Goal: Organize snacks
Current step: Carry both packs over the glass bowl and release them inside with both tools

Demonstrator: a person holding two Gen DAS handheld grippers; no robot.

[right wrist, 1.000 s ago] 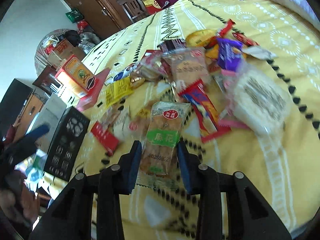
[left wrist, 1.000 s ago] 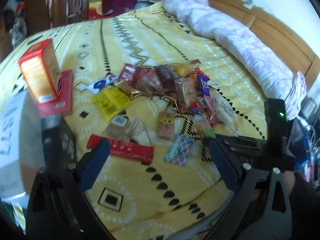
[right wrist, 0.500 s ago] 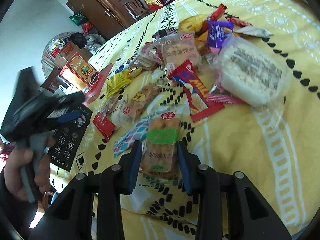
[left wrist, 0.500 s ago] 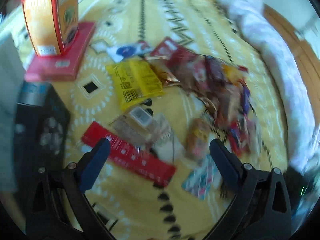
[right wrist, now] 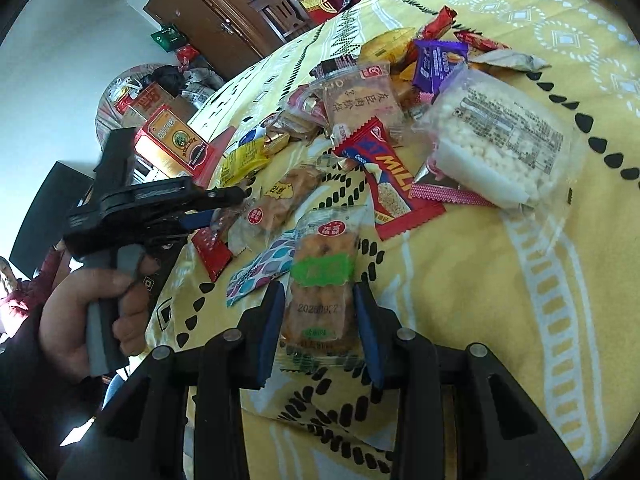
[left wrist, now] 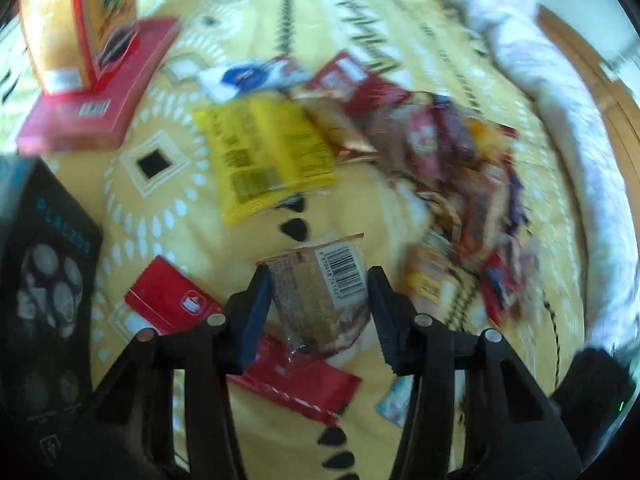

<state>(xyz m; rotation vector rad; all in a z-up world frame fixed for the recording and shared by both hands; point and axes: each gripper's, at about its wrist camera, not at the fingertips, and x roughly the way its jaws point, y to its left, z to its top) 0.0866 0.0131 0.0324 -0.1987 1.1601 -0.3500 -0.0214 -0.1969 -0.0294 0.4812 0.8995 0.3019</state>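
Note:
Snacks lie scattered on a yellow patterned bedspread (left wrist: pixel 168 208). In the left wrist view a clear packet with a brown bar and a barcode (left wrist: pixel 316 300) stands between my left gripper's (left wrist: pixel 318 276) blue pads. The jaws are closing, and the pads meet the wrapper's edges. The right wrist view shows that gripper (right wrist: pixel 222 206) at the left, held by a hand (right wrist: pixel 100 308). My right gripper (right wrist: pixel 320 292) is shut on a clear packet of orange-brown pastry with a green label (right wrist: pixel 322 268), held above the bedspread.
A long red bar (left wrist: pixel 296 380) lies under the left gripper, with a yellow packet (left wrist: pixel 268 156) beyond. An orange box (left wrist: pixel 76 20) stands on a flat red box (left wrist: pixel 80 116); a black box (left wrist: pixel 44 300) lies left. A bag of white puffs (right wrist: pixel 500 140) and mixed snacks (left wrist: pixel 440 152) lie right.
My left gripper dropped toward the bed over the barcode packet, and its wide jaws narrowed around it. My right gripper kept its grip on the pastry packet and barely shifted.

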